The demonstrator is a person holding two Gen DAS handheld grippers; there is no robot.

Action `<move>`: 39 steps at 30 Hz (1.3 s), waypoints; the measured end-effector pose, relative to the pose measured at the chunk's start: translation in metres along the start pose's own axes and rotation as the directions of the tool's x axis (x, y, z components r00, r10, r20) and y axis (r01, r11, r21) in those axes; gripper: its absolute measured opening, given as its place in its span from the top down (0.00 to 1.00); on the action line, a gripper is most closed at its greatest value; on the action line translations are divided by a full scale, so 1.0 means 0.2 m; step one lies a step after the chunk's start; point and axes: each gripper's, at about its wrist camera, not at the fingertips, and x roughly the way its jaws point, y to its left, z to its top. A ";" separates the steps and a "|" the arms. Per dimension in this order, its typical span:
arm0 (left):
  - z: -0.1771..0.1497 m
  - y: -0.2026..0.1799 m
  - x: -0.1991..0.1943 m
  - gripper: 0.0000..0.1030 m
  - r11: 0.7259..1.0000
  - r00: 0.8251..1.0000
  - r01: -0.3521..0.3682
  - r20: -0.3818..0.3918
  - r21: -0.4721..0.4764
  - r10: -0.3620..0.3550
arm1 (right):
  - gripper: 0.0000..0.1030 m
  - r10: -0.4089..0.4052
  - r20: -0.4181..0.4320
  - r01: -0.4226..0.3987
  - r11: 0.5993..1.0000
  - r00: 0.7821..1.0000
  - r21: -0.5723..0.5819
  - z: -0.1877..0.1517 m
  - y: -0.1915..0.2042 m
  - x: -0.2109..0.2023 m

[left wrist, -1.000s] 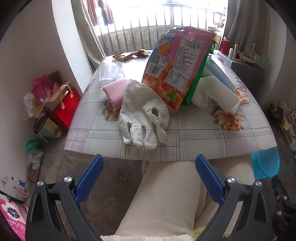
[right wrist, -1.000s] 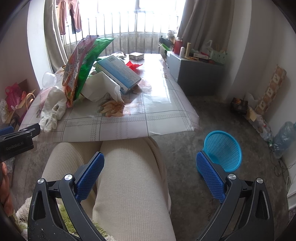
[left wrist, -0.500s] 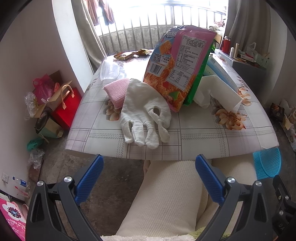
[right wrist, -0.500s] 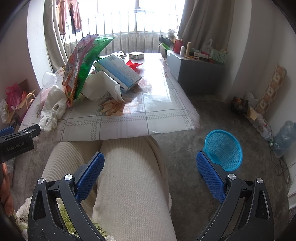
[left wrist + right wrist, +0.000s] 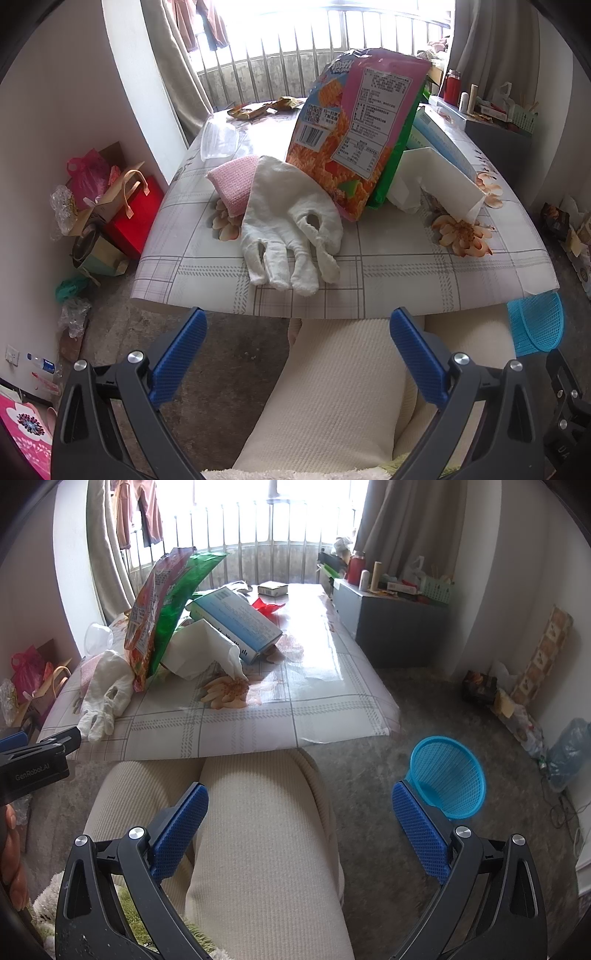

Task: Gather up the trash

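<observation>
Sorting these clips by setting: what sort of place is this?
Probably a lived-in room at home: a low table with a patterned cover, clothes hanging at a barred window, and a blue basket on the floor.

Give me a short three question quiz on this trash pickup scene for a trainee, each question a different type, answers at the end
1. True or false: the left tongs hold the white glove.
2. Where is the blue basket: A on the table, B on the floor, C on the person's lap?
3. Fill in: the pink snack bag leans against a ____ bag.

Key: 1 false, both tongs are open and empty. 2 B. 3 green.
</observation>
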 end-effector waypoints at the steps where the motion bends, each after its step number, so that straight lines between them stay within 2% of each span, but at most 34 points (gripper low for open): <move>1: 0.00 0.00 0.00 0.06 1.000 1.000 -0.001 0.000 0.000 0.001 | 0.08 0.000 -0.001 0.000 1.000 1.000 0.000 0.00 0.00 0.00; 24: 0.01 0.04 0.04 0.06 1.000 1.000 0.003 -0.003 -0.008 -0.003 | 0.08 0.004 -0.002 -0.004 1.000 1.000 0.004 0.01 -0.01 0.01; 31: 0.12 0.20 0.09 0.06 0.999 0.999 -0.016 0.030 -0.039 0.017 | 0.08 0.028 0.079 -0.023 0.997 0.996 -0.072 0.09 0.07 0.00; 33: 0.17 0.30 0.11 0.06 0.996 0.999 -0.021 0.037 -0.081 0.024 | 0.08 0.065 0.108 -0.051 0.991 0.992 -0.122 0.14 0.13 0.00; 35: 0.21 0.39 0.12 0.06 0.994 0.999 -0.021 0.047 -0.110 0.026 | 0.08 0.141 0.119 -0.121 0.979 0.983 -0.161 0.17 0.19 0.01; 37: 0.25 0.48 0.15 0.06 0.991 0.997 -0.009 0.079 -0.132 0.019 | 0.08 0.239 0.116 -0.216 0.960 0.964 -0.175 0.21 0.26 0.03; 39: 0.29 0.57 0.19 0.06 0.988 0.993 0.054 0.114 -0.142 -0.038 | 0.08 0.335 0.086 -0.314 0.929 0.938 -0.193 0.25 0.36 0.07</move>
